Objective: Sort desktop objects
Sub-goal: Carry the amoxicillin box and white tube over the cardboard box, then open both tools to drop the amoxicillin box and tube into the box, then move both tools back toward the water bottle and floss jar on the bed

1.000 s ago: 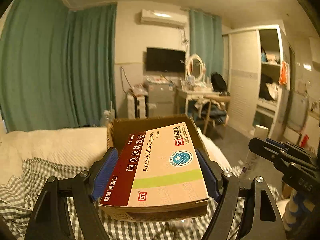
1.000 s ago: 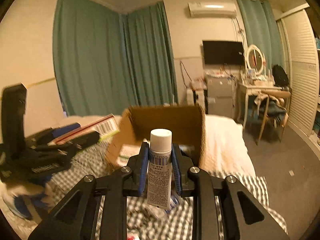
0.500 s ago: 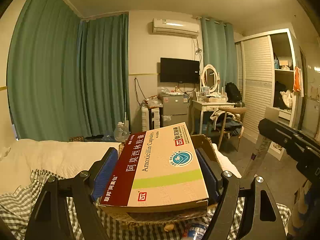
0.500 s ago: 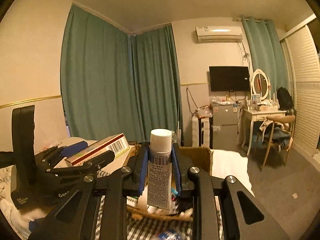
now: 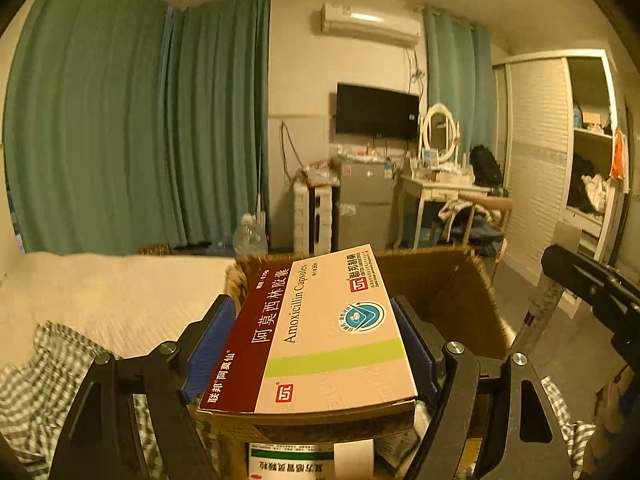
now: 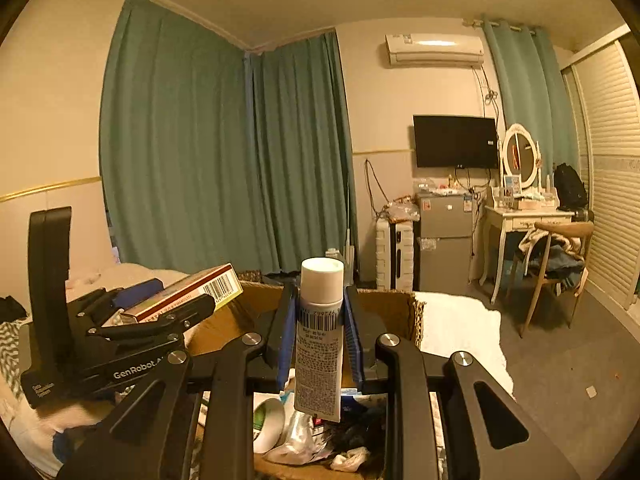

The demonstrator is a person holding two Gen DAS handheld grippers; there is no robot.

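While both items hang over the cardboard box [image 6: 394, 312], neither is dropped yet, so I'd call this the release step with both placements pending.

Amoxicillin capsule box [image 5: 320, 332]: flat, printed face up, long axis running away from the left wrist camera toward the far wall of the cardboard box. Left gripper [image 5: 310, 344] clamps it across its width, blue pads on both long edges, jaws wide because the carton is wide. In the left view it sits above the open cardboard box [image 5: 448, 292], with another medicine pack [image 5: 290, 466] visible below it inside.

White tube [image 6: 320, 336]: upright, white cap on top, crimped end pointing down, long axis vertical. Right gripper [image 6: 319, 340] pinches it narrowly, pads on either side of the barcode area. It hangs above the box contents: a crumpled tube [image 6: 298, 434] and a small white-green container [image 6: 268, 420], rest too jumbled to name.

Box already holds several things, so sorting looks well underway. What remains on the checked bedcover [image 5: 44, 368] outside the box I cannot tell.
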